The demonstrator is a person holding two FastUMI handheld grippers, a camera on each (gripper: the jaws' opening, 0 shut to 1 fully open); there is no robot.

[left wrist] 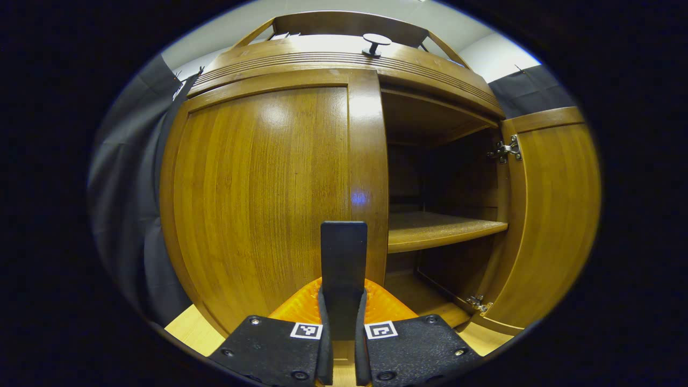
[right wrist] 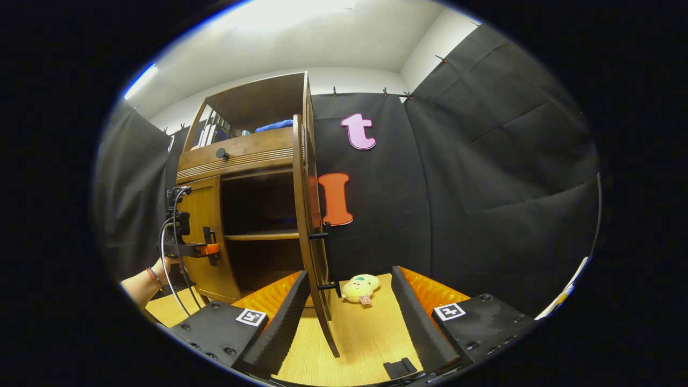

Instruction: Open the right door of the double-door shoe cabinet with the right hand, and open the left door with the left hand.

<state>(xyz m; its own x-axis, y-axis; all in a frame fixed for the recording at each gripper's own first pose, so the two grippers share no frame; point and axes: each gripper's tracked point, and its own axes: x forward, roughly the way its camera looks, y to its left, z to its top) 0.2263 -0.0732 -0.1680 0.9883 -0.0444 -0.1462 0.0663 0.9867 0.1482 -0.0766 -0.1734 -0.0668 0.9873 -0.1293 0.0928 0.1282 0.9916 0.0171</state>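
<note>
Clenched on the dark upright handle (left wrist: 344, 258) of the closed brown wooden left door (left wrist: 263, 199), the left tool (left wrist: 343, 317) must pull outward next. Right tool (right wrist: 349, 317) gapes, released; right door (right wrist: 309, 215) stands open.

Left door (left wrist: 263, 199): its handle is hidden behind the left gripper (left wrist: 344, 252), whose closed fingers cover it.
Cabinet (right wrist: 242, 161) interior: deep shade, the back unreadable in both views.
Top shelf items (right wrist: 215, 131): too small to identify.
Plush toy (right wrist: 360, 287) on the floor: details too small to make out.
</note>
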